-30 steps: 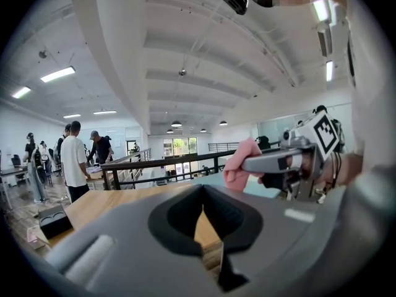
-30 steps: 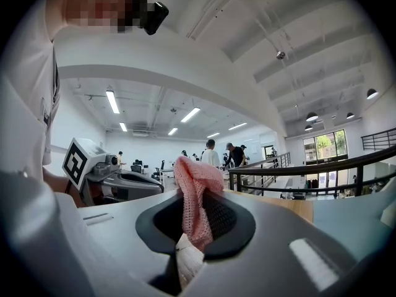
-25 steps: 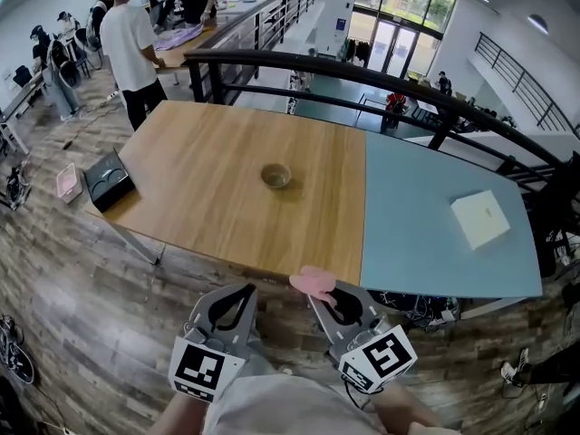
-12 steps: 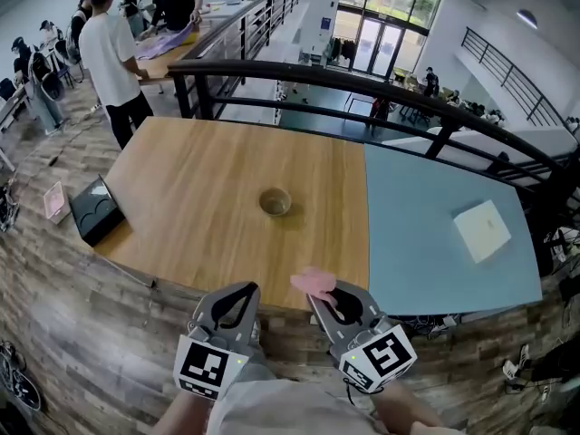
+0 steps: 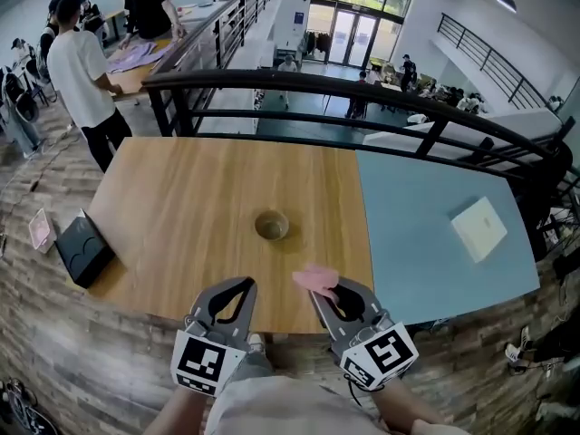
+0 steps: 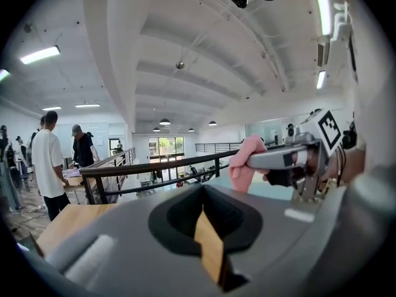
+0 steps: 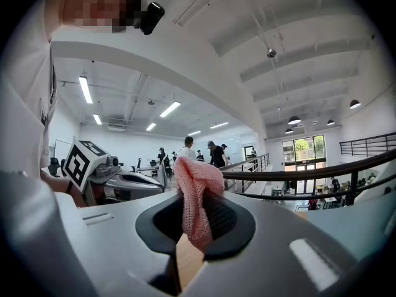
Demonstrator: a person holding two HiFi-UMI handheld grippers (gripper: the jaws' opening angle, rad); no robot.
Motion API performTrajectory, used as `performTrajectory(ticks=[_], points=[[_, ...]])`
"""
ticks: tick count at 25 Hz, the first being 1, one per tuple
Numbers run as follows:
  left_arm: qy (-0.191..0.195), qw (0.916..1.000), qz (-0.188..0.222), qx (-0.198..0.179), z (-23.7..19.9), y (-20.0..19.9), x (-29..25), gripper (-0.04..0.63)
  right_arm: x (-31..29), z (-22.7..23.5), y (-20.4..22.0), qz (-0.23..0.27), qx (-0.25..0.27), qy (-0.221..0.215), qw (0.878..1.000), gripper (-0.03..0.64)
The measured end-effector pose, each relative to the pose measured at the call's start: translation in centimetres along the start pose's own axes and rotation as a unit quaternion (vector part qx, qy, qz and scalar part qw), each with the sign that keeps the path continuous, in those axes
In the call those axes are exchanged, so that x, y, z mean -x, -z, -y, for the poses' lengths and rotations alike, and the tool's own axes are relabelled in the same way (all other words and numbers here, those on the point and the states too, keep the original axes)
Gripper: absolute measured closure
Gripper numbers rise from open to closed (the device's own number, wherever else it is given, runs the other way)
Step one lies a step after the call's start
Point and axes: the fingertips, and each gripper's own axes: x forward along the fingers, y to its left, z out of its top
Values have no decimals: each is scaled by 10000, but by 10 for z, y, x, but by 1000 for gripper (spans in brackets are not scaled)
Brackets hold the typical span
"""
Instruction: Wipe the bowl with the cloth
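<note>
The left gripper (image 5: 241, 285) is fully closed and holds nothing. The right gripper (image 5: 317, 290) is closed on a pink cloth (image 5: 314, 278), which sticks out of its tip in a bunch. The 2 grippers are side by side at the near edge of the tabletop (image 5: 172, 198), by its wooden half. The bowl (image 5: 272, 226) stands alone on this wooden half, further ahead, apart from both grippers. 1 white box (image 5: 478, 228) lies on the blue half.
</note>
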Motion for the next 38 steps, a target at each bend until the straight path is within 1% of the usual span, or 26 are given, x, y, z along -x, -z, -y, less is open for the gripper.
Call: performTrajectory(ticks=[6,14,17,24,29,34,38], points=[[184,9998,-45,53,-51,7,-26,595,-59,4,2,-155,-24,83,9998,577],[169,9997,-77,154,-122,20,-50,595,-128,17,0,-186,-200,235,9993,577],[212,9996,-100,168,-141,24,-59,595,-147,20,-1,-176,-239,305,9991,577],[338,9990,-160,242,-144,27,-76,595,-159,28,6,-301,-335,348,9984,577],[382,9984,-290,311,-143,31,-89,595,-164,40,15,-389,-478,339,9975,577],[510,9977,-216,389,-133,27,-98,595,-163,54,23,-483,-524,299,9970,577],[493,9974,-270,444,-128,30,-109,595,-163,67,29,-573,-511,266,9967,577]])
